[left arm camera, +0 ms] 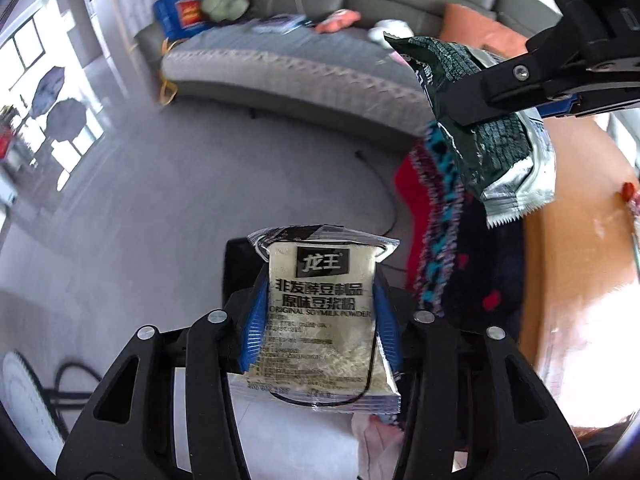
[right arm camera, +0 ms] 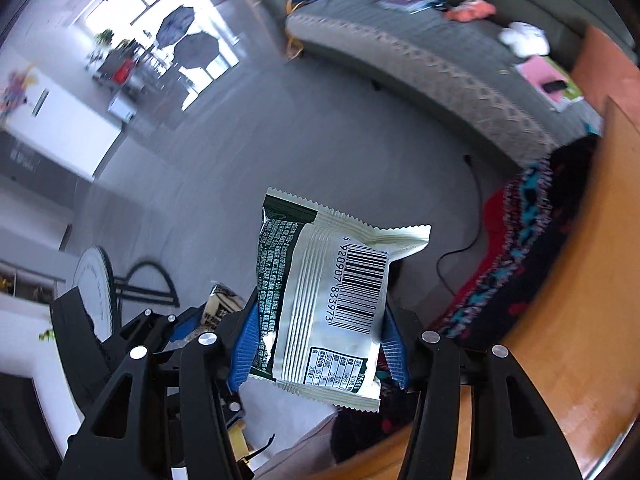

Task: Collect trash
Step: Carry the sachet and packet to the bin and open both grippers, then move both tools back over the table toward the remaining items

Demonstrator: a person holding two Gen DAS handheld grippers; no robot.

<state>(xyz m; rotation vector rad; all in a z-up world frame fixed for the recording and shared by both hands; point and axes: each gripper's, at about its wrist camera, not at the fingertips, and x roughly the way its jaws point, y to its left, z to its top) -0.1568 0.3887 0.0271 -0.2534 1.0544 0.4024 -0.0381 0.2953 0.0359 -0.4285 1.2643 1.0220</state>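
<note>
Left tongs clenched on a soymilk powder packet, gripped at both side edges between the blue pads, upright, printed face toward the camera, raised over the grey floor. Right tongs clenched on a dark green and silver snack wrapper, barcode side facing the lens, tilted a little, zigzag seal at top and bottom. Same wrapper seen from the left wrist view at upper right, pinched by the right tongs reaching in from the right edge, hanging above a knitted cloth in red, black and teal. Cloth draped at the edge of a wooden tabletop, with a small red scrap lying near its far right side. Both packets in the air, well apart, neither touching the tabletop. In the right wrist view, left tongs just beside at lower left, a bit of the pale packet showing between them. Grey sofa across the background, scattered with clothes and a blue bag.
</note>
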